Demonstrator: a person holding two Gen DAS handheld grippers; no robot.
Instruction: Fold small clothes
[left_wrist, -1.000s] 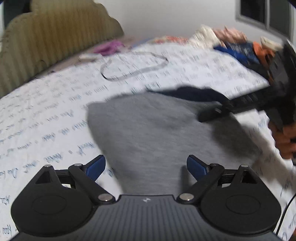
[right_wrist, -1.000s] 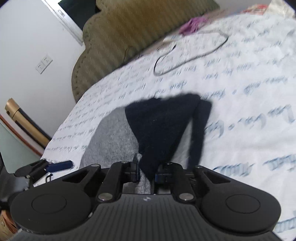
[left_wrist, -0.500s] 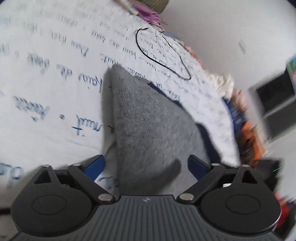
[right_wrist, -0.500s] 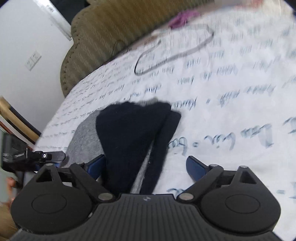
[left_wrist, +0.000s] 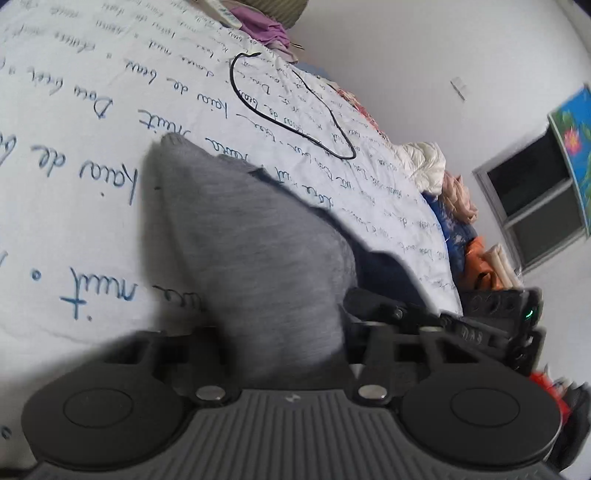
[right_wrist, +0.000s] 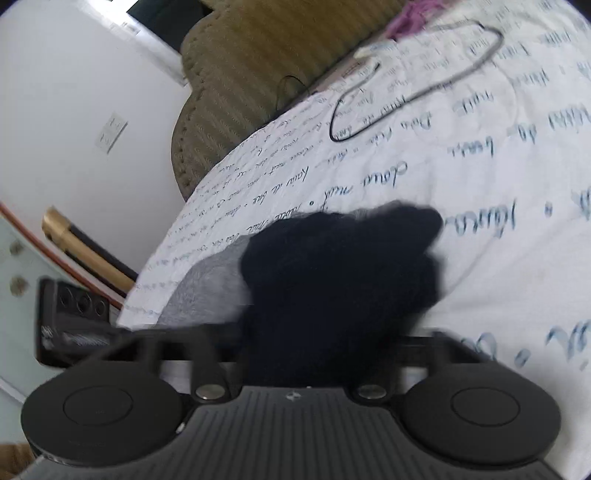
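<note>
Left gripper (left_wrist: 284, 350): fingertips buried under grey knit garment (left_wrist: 255, 258) lying on script-printed white bedsheet (left_wrist: 74, 206); jaw spacing undeterminable. Right gripper (right_wrist: 317, 354): fingertips hidden behind soft black fabric section (right_wrist: 343, 273) of same garment; spacing likewise undeterminable. Thin black cable (left_wrist: 291, 122) looped beyond. Edges motion-blurred.

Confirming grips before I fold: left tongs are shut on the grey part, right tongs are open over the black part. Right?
Not quite. The right wrist view shows the right tongs shut on the black part, not open. The left tongs are shut on the grey part, as you said.
</note>
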